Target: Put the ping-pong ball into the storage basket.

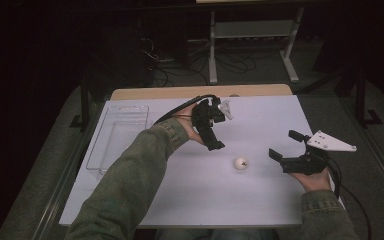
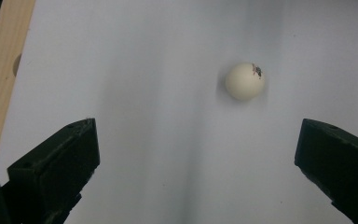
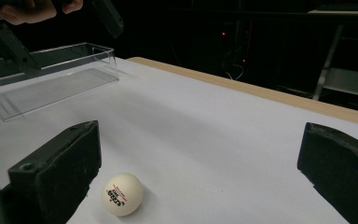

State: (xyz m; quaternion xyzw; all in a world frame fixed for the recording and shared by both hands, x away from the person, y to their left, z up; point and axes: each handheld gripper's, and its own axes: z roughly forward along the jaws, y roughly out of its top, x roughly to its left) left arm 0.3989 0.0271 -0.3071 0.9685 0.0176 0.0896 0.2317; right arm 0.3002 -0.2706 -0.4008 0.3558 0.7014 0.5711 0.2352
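A white ping-pong ball (image 1: 240, 163) with a small printed mark lies on the white table top (image 1: 190, 195), right of centre. My left gripper (image 1: 214, 132) hovers above the table, up and to the left of the ball, tilted downward. In the left gripper view its jaws (image 2: 196, 135) stand wide open and the ball (image 2: 244, 81) lies on the surface ahead, right of centre. My right gripper (image 1: 285, 145) sits low at the ball's right, open and aimed leftward. In the right gripper view the ball (image 3: 122, 194) rests close to the left jaw of that gripper (image 3: 200, 130), untouched.
A clear plastic tray (image 1: 117, 137) stands along the table's left side, and its wall (image 3: 51, 79) shows in the right gripper view. The wooden table edge (image 1: 200, 91) runs along the far side. Behind it are a metal frame (image 1: 252, 45) and cables on the dark floor.
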